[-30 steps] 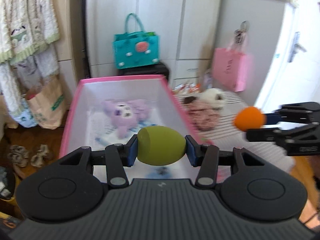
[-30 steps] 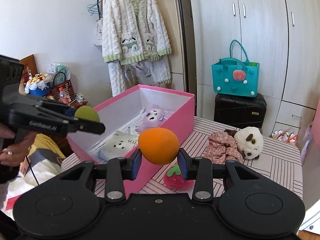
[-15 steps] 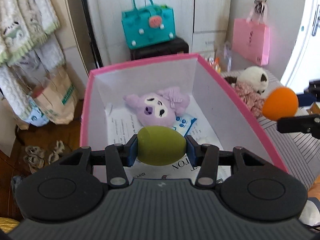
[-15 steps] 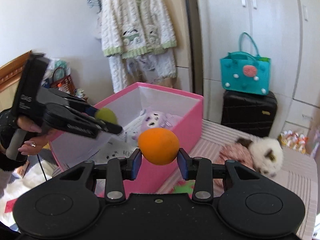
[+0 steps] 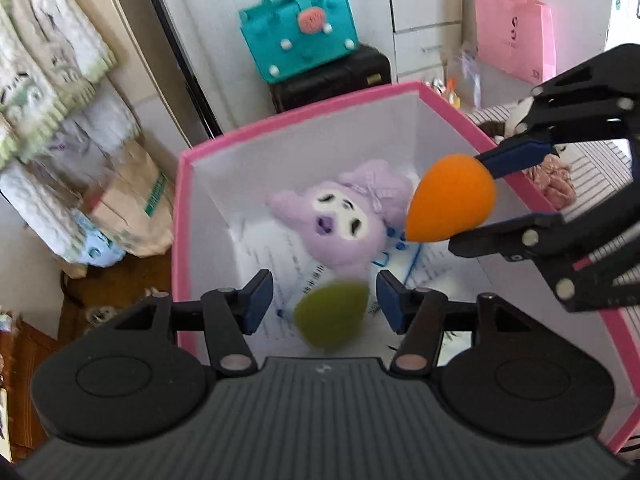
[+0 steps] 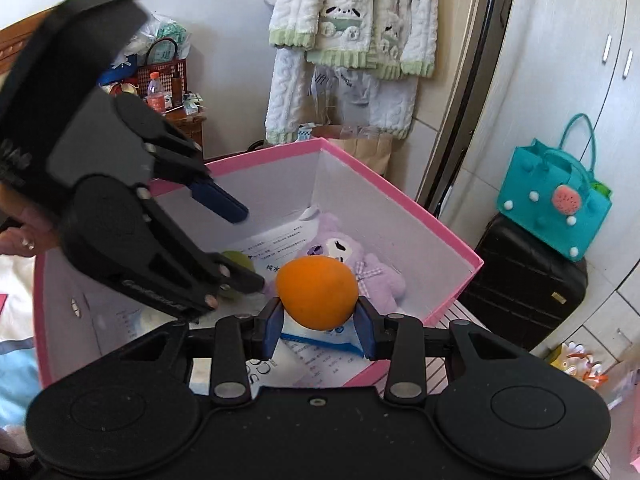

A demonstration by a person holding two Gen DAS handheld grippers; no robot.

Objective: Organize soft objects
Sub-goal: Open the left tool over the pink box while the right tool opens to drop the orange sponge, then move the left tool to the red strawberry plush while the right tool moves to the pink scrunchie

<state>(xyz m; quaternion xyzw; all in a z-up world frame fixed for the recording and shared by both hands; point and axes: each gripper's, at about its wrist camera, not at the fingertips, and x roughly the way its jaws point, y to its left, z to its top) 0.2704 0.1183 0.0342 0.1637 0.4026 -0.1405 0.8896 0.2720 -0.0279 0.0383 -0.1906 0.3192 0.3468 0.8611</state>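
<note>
**Q:** So, what do your two grippers show right now?

**A:** Your left gripper (image 5: 325,300) hangs over the pink box (image 5: 178,216) with its blue pads spread apart. The green sponge (image 5: 331,315) shows blurred between them, touching neither pad. In the right wrist view it appears low inside the box (image 6: 400,196), partly hidden behind your left gripper (image 6: 248,248).

**Q:** And your right side?

**A:** Your right gripper (image 6: 318,326) is clamped on the orange sponge (image 6: 317,292), both pads pressed against its sides. In the left wrist view you hold that sponge (image 5: 450,198) above the box's right wall.

**Q:** Box contents?

**A:** You have a purple plush (image 5: 344,216) lying face up on printed paper sheets (image 5: 276,256) at the far end. A blue-edged packet (image 6: 320,336) lies beside it, under the orange sponge in the right wrist view.

**Q:** Surroundings?

**A:** You see a teal bag (image 5: 298,36) on a black case (image 5: 332,80) beyond the box.
</note>
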